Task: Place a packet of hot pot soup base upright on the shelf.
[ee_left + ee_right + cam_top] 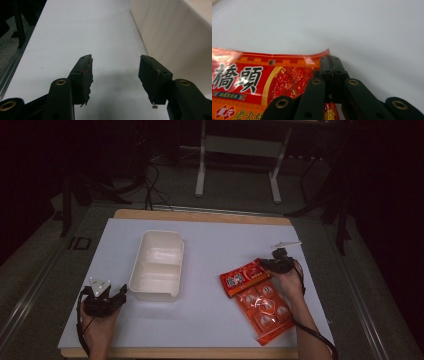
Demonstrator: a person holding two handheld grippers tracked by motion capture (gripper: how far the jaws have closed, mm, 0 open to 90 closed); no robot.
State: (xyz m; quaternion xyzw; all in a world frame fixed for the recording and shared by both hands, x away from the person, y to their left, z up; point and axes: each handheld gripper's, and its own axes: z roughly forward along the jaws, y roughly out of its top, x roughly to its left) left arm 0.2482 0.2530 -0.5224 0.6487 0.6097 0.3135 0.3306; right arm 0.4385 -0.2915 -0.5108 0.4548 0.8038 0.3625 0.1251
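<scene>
A red printed packet (243,276) lies on the white table top, overlapping a larger red pack (265,309) of several sealed portions. My right gripper (262,264) is shut on the upper packet's far right corner. In the right gripper view the jaws meet on the packet's edge (322,53), with the right gripper (331,65) pinching it. A white two-compartment container (160,233) stands empty at centre left. My left gripper (120,295) rests just left of its near corner. The left gripper (115,60) is open with nothing between its fingers, and the container wall (170,32) is close on its right.
A small white plastic piece (286,243) lies at the back right of the table top (220,240). The wooden table edge (200,216) shows at the back. Beyond it stand a white frame's legs (201,175) and cables on the floor.
</scene>
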